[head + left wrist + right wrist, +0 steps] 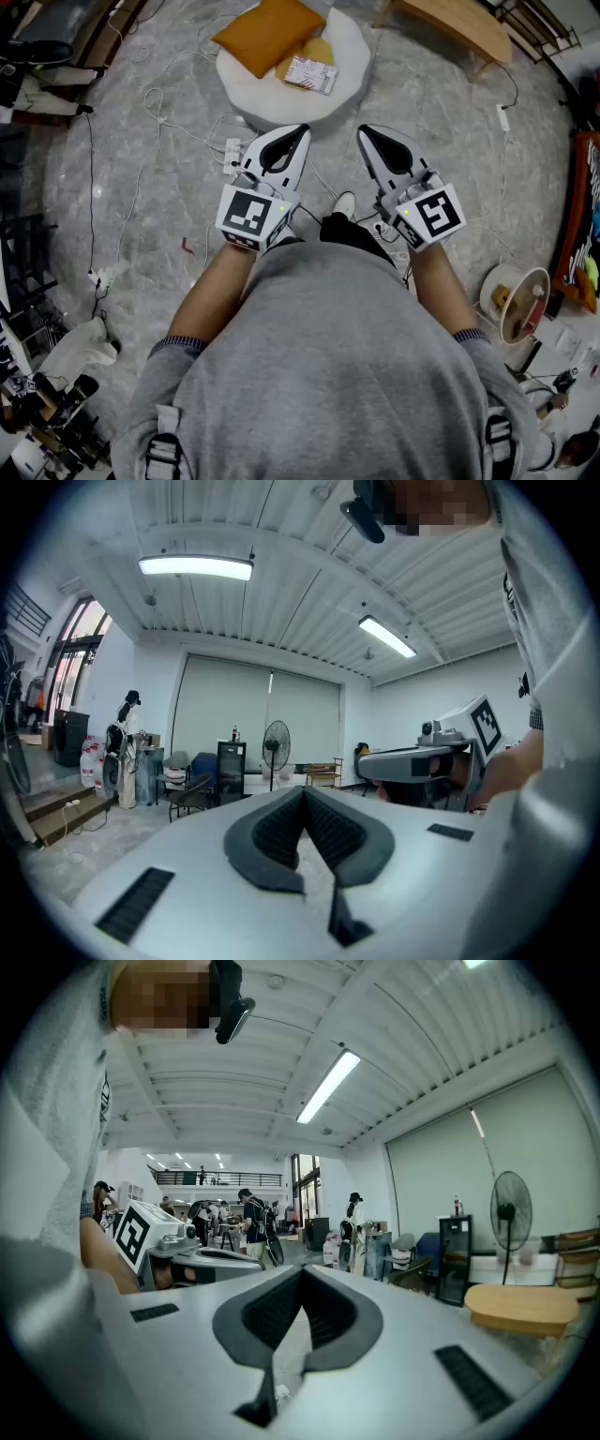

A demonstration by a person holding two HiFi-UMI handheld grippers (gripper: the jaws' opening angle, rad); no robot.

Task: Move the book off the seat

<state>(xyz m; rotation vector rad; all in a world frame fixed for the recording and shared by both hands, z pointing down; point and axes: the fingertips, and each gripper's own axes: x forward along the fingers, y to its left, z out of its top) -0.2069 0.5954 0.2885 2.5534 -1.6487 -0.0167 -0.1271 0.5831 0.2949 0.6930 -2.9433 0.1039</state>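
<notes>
Tongs: the left gripper and right gripper both have their jaws pressed together with nothing between them. They sit side by side at mid-frame in the head view, pointing towards the top of the frame.
Book: the book lies flat at upper centre of the head view, on the right half of the round white seat, well apart from both grippers.
Neighbours: its left side lies against an orange cushion. A yellowish pad shows just above it, and I cannot tell whether the book rests on that.
Weight: it looks thin and small with a patterned cover, so it is likely light enough for one gripper.
Stiffness: probably a soft cover. Held by one corner it may droop or fan open, so a hold deep over one long edge or the spine should be steadier.
Surface: the cover may be smooth and slide between the pads, so a firm squeeze well in from the edge seems wise.
Underlay: the seat looks plush, so a lower jaw can likely press into it and slip beneath the book.
Grip spot: the lower right edge, facing the grippers and clear of the cushion, seems most open.
Risk: dragging could tug the cushion along, and the cables on the floor lie near the way to the seat.
Stage: not begun, and the jaws must open first.
</notes>
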